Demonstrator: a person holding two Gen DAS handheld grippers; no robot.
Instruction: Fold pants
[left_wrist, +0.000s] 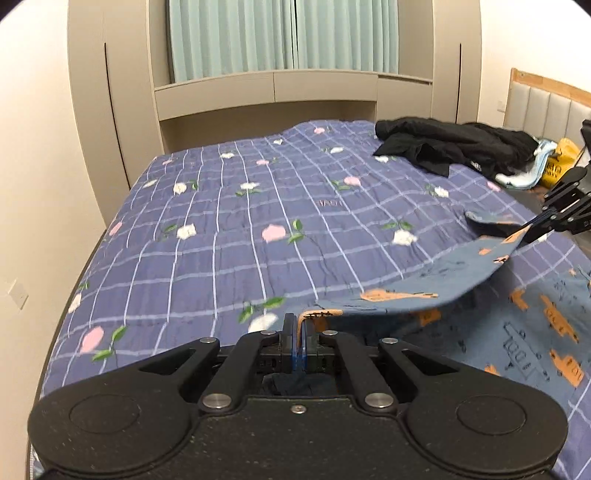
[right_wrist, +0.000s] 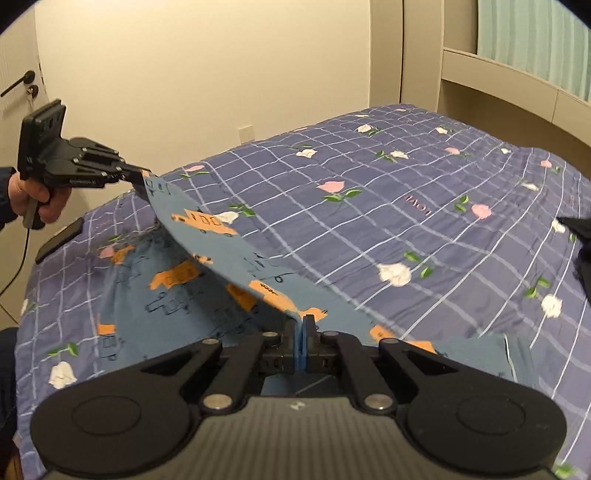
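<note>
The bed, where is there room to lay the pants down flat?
The quilt is bare from the wall-side edge to the cabinet under the curtain. It is crowded by the headboard, where black clothes and a yellow bag sit. Both the left gripper and right gripper hold the blue pants.

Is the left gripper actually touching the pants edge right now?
Touching. In the left wrist view the left gripper is closed on the orange-trimmed edge of the pants; the right wrist view shows that edge lifted above the bed.
</note>
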